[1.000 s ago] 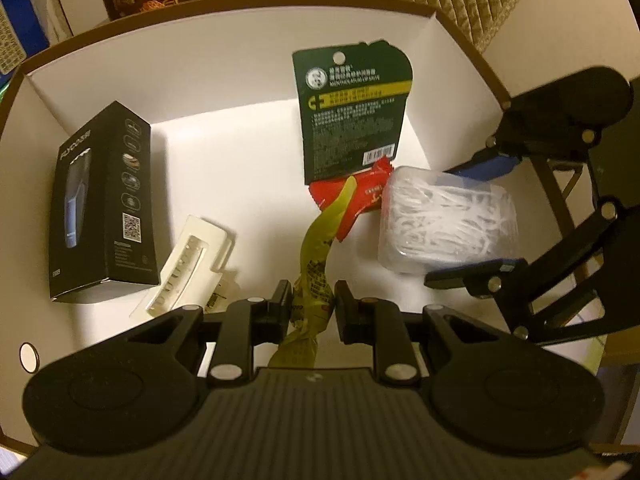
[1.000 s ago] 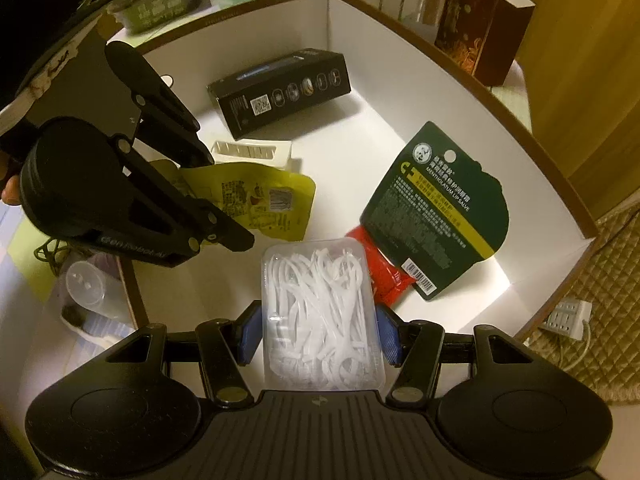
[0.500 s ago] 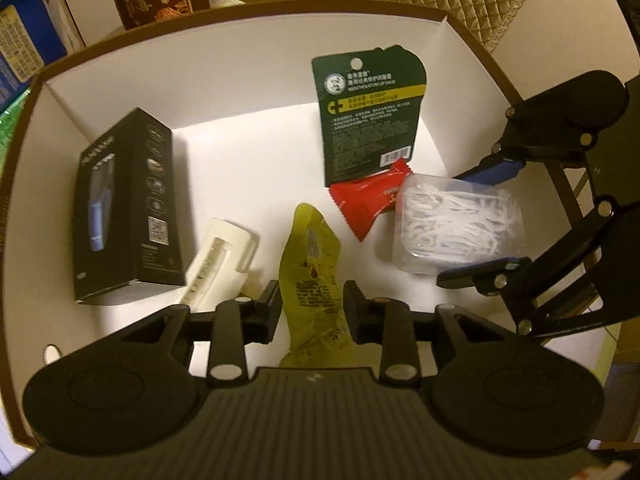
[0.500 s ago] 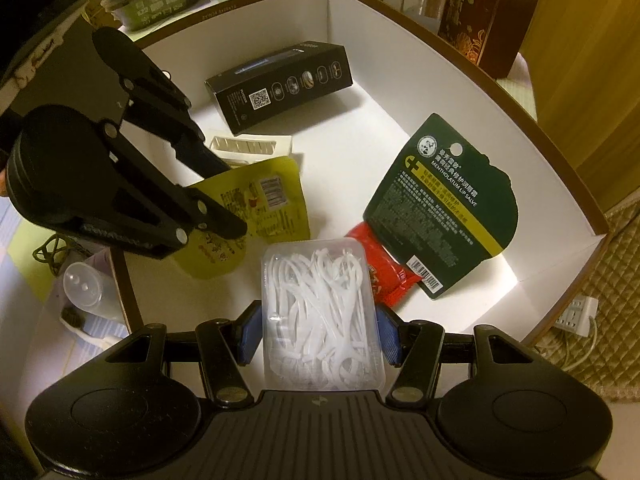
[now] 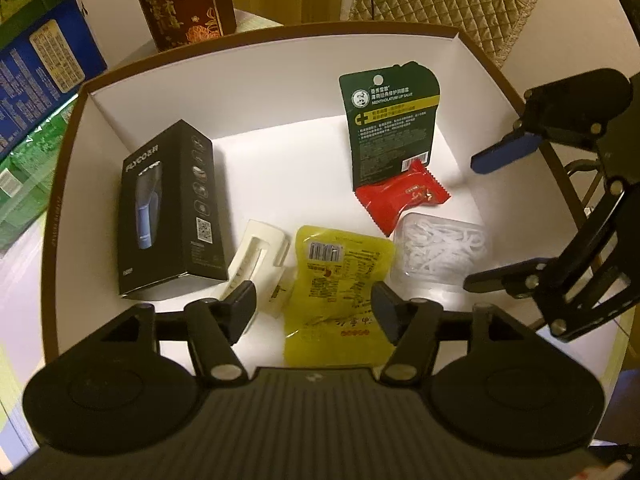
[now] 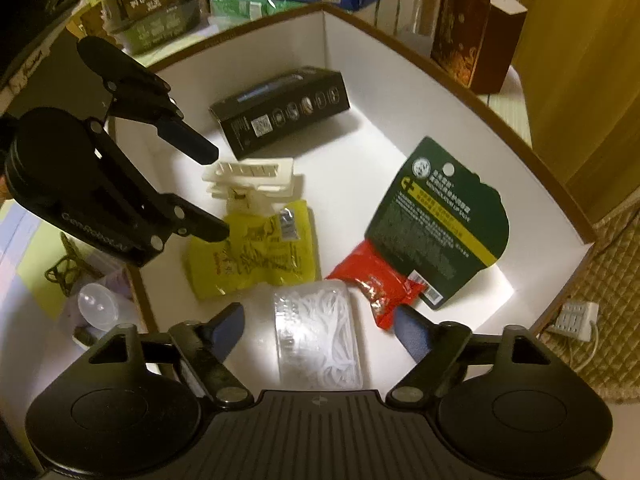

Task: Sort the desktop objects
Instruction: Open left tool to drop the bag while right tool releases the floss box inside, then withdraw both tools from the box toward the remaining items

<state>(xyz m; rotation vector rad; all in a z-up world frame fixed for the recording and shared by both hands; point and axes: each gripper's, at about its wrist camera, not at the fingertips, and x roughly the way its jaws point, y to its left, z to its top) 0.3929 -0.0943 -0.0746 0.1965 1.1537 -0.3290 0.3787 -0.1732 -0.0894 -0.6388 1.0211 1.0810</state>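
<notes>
**Both Claws Open Above the Sorting Box**

While both claws hang over the white box [image 5: 256, 64], neither one grips anything. The left claw [image 5: 314, 308] has its jaws spread wide, one on each side of the yellow pouch [image 5: 340, 280], with a visible gap between each fingertip and the pouch. The pouch lies flat on the box floor, printed side up.

The right claw [image 6: 318, 328] is likewise spread open. The clear plastic case of floss picks [image 6: 320, 336] lies on the box floor between its jaws, apart from both fingertips.

Contents of the box:

- A black carton [image 5: 168, 208] lies on its side near the left wall in the left wrist view.
- A cream plastic holder [image 5: 256, 256] lies between the carton and the yellow pouch, touching the pouch edge.
- A red wrapped sweet [image 5: 400, 200] rests just beside the floss-pick case, with one end overlapping the bottom of the green card.
- A green card [image 5: 390, 128] leans tilted against the far wall.

Outside the box, a dark brown carton [image 5: 184, 0] stands upright behind the far wall, and blue and green cartons [image 5: 36, 60] are stacked to one side.
</notes>
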